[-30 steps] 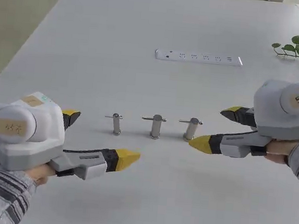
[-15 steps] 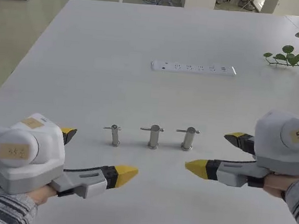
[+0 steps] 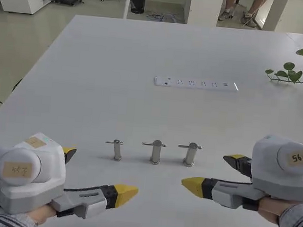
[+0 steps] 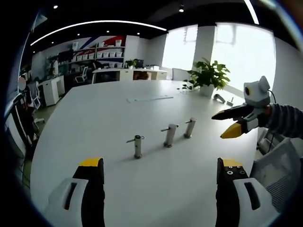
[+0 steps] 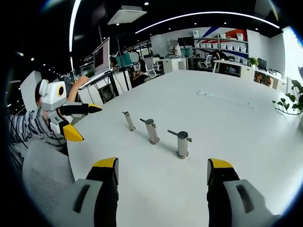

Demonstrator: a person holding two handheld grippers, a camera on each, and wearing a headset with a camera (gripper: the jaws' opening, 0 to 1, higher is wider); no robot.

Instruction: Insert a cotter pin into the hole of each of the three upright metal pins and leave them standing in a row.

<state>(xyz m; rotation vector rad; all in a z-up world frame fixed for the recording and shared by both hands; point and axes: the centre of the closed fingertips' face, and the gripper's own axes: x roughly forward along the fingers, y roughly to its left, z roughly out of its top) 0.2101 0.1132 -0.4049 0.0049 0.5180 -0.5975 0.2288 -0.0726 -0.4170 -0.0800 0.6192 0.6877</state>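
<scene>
Head view, big picture first: the white table (image 3: 90,87) carries everything, and the work sits on its near half, right between my two tools. Left gripper (image 3: 97,170) hangs low at the near left, right gripper (image 3: 211,172) at the near right, both held off the row with nothing in either. Jaws are spread wide on both, yellow tips well apart, and each gripper view shows bare table between its own tips. I read that stand-off as deliberate: the pins stand free on narrow bases, so any brush could topple one, and the hands sit to either side with a gap.

Pose-wise, both grippers lie about level with the table. Each is rolled so one jaw is nearer me and the other farther, tips aimed inward across the row. The right one's near tip is closer to the row than the left's.

On the far side a power strip (image 3: 196,84) lies flat, well apart from the work, and a plant (image 3: 298,73) trails in at the right edge.

Now the small stuff: left-hand pin (image 3: 117,150), middle pin (image 3: 156,151) and right-hand pin (image 3: 190,154) stand upright in a straight line, evenly spaced, none touching. Each has a thin cotter pin (image 3: 150,143) crosswise near its top, most of it sticking out to the left. By my judgement all three are fitted and the task is as good as finished; the only care left is not to knock the row.
</scene>
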